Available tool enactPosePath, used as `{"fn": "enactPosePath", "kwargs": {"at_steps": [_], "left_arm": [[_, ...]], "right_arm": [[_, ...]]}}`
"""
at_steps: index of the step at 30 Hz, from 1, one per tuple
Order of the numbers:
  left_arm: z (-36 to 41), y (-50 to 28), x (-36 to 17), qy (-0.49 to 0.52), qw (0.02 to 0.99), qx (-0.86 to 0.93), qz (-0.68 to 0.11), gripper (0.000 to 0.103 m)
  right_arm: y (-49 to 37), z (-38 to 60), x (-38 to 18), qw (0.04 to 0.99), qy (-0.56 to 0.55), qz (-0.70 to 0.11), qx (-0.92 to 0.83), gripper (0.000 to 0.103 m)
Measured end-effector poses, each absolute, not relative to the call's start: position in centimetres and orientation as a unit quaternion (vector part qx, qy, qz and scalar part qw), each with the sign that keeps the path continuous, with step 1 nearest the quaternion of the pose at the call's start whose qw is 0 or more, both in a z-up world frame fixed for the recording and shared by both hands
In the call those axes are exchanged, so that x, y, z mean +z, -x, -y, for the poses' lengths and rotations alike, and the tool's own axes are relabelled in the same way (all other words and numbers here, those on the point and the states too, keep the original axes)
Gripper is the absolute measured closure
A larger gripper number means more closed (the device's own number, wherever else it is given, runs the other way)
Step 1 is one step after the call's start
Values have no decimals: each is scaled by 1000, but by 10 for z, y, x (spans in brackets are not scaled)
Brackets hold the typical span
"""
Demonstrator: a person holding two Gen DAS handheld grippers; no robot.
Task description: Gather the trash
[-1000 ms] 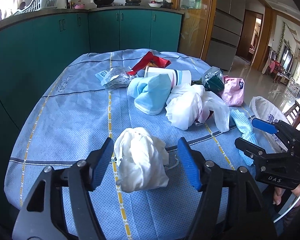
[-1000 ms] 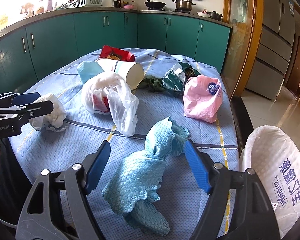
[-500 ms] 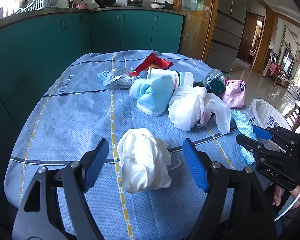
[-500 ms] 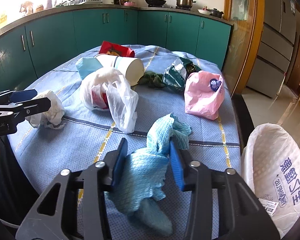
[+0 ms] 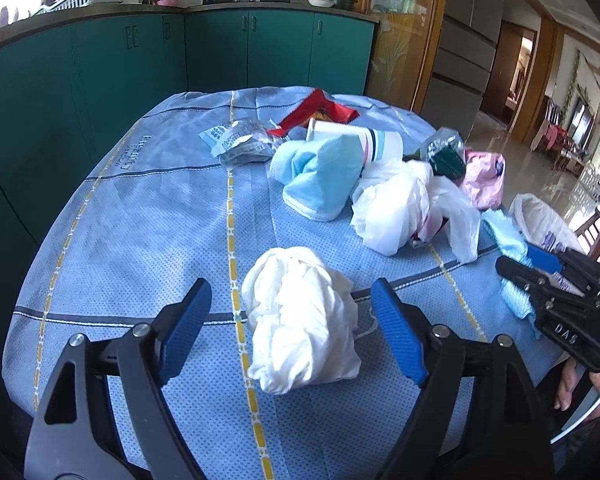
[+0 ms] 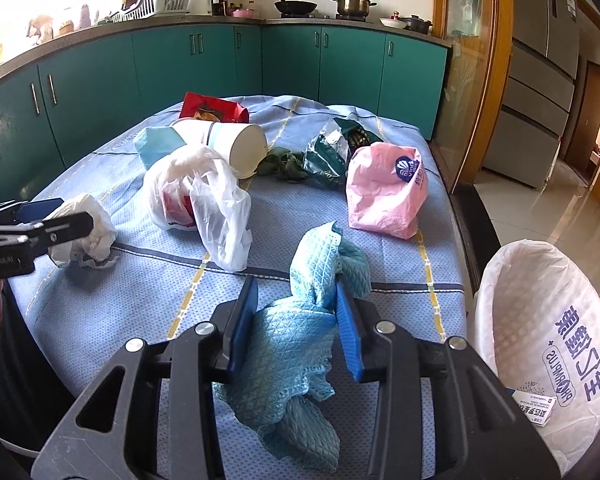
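The right gripper (image 6: 296,328) fingers have squeezed in and are now holding the teal cloth (image 6: 296,344). The left gripper (image 5: 292,328) is still staying wide around the white wad (image 5: 300,320) on the blue-covered desk (image 5: 140,220), with green cabinets (image 6: 340,64) far behind.

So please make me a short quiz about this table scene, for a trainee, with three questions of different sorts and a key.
1. True or false: the right gripper has its fingers closed on the teal cloth.
2. Multiple choice: what lies between the open fingers of the left gripper? A) pink bag B) white wad C) paper cup
3. Fill in: the bin lined with a white bag stands off the table's ____ edge in the right wrist view.

Key:
1. True.
2. B, the white wad. The fingers do not touch it. The pink bag and paper cup lie farther back.
3. Right.
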State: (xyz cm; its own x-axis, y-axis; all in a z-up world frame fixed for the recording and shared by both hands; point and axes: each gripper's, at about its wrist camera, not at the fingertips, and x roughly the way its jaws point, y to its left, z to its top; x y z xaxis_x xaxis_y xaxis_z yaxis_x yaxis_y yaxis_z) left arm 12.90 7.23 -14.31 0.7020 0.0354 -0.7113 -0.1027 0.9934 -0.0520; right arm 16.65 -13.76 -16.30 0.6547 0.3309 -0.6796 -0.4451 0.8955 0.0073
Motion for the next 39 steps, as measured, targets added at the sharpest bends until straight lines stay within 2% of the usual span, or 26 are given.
{"fn": "enactPosePath", "kwargs": {"at_steps": [1, 3, 5, 7, 9, 10, 16, 17, 20, 34, 38, 39], "left_arm": [[-71, -129, -144, 39, 921, 37, -386, 26], [-67, -130, -146, 31, 919, 33, -391, 47], [-65, -130, -148, 22, 918, 32, -394, 55], [-65, -128, -148, 18, 919, 33, -391, 59], [-65, -127, -146, 16, 922, 33, -387, 66], [-64, -126, -145, 15, 923, 33, -383, 68], [-60, -121, -136, 5, 930, 32, -366, 68], [-60, -121, -136, 5, 930, 32, -365, 68], [-61, -121, -134, 7, 931, 34, -364, 69], [-61, -119, -135, 9, 930, 33, -365, 68], [-61, -121, -139, 9, 926, 34, -377, 63], [-62, -121, -141, 12, 925, 34, -379, 58]], "right_arm": [[-167, 138, -163, 906, 80, -356, 214, 64], [-167, 138, -163, 907, 77, -356, 213, 64], [-168, 139, -163, 907, 77, -357, 212, 62], [-169, 139, -164, 907, 76, -359, 209, 54], [-168, 139, -163, 909, 78, -356, 203, 39], [-168, 139, -163, 910, 77, -356, 200, 38], [-171, 137, -169, 904, 83, -370, 198, 37], [-170, 137, -169, 904, 84, -368, 199, 41], [-168, 135, -168, 904, 87, -364, 205, 60], [-166, 137, -164, 908, 81, -355, 207, 62], [-166, 138, -164, 908, 82, -355, 206, 62], [-166, 138, -164, 908, 81, -355, 207, 62]]}}
